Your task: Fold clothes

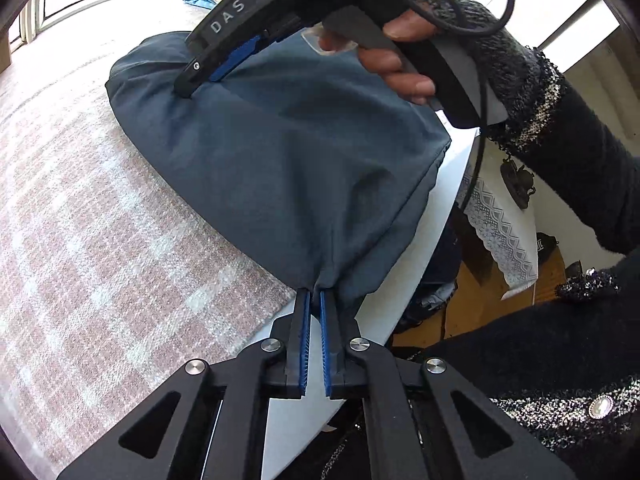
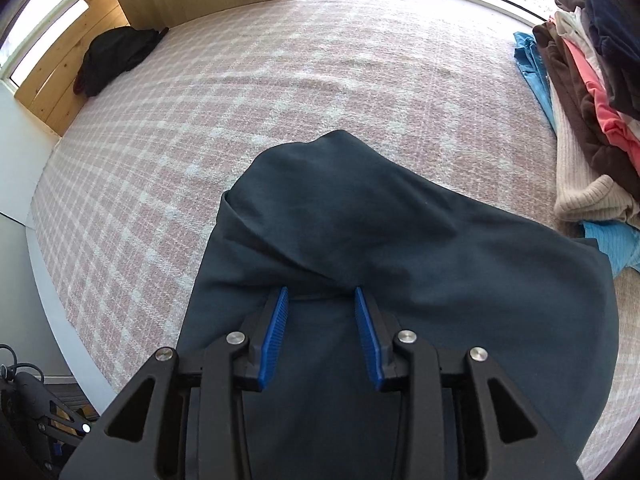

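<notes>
**Corner pinched, far side let loose**

Pink-and-white checked bedcover (image 2: 280,100) fills both views, with a stack of clothes (image 2: 588,92) at the right edge of the right wrist view. Centre frame lies the dark blue garment (image 1: 288,152), bunched near the bed's edge. Left gripper (image 1: 315,294), low in its own frame, has its fingers closed on a gathered corner, likely to anchor the fold. Right gripper (image 2: 321,296) stands part open over the cloth, gripping nothing, pads resting against a crease
</notes>
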`<action>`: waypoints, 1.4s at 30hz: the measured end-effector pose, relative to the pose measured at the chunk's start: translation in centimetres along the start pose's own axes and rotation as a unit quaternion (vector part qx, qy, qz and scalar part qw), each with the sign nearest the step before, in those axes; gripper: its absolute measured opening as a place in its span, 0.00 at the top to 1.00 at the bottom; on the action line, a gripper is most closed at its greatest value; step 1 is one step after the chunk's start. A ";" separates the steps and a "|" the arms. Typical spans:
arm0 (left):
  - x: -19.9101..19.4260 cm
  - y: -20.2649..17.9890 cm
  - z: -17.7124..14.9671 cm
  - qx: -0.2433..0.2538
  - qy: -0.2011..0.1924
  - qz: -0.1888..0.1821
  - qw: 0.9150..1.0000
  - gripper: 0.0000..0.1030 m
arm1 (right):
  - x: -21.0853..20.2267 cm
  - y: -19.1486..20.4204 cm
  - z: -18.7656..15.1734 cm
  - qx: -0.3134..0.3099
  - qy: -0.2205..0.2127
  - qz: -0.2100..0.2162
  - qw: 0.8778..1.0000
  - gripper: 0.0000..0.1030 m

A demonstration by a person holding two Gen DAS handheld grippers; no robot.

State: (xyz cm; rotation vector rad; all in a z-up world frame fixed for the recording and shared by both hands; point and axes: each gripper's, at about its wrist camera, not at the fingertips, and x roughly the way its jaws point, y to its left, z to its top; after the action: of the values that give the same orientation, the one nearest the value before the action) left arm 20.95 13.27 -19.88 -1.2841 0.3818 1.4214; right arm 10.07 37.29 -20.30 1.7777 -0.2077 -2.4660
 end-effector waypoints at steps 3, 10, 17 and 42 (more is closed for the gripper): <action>0.4 -1.8 -0.8 0.019 0.021 -0.015 0.999 1.00 | 0.0 0.0 0.1 -0.002 0.003 -0.002 1.000 0.69; -3.8 1.9 1.3 -0.013 -0.012 0.020 1.000 1.00 | -5.6 -0.1 -5.4 0.020 -0.035 0.128 0.991 0.66; -8.0 11.0 9.7 -0.030 -0.093 0.078 0.992 1.00 | -4.4 2.4 -14.8 0.051 0.006 0.151 0.987 0.64; -2.0 10.1 8.5 -0.024 0.020 0.029 0.999 0.63 | -12.6 -3.7 -29.2 0.490 -0.186 0.018 0.851 0.49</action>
State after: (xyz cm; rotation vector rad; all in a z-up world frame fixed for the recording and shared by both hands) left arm 7.86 15.87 -19.36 -1.3514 0.4162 1.4635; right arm 41.79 41.26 -18.23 1.3773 -1.7748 -2.8556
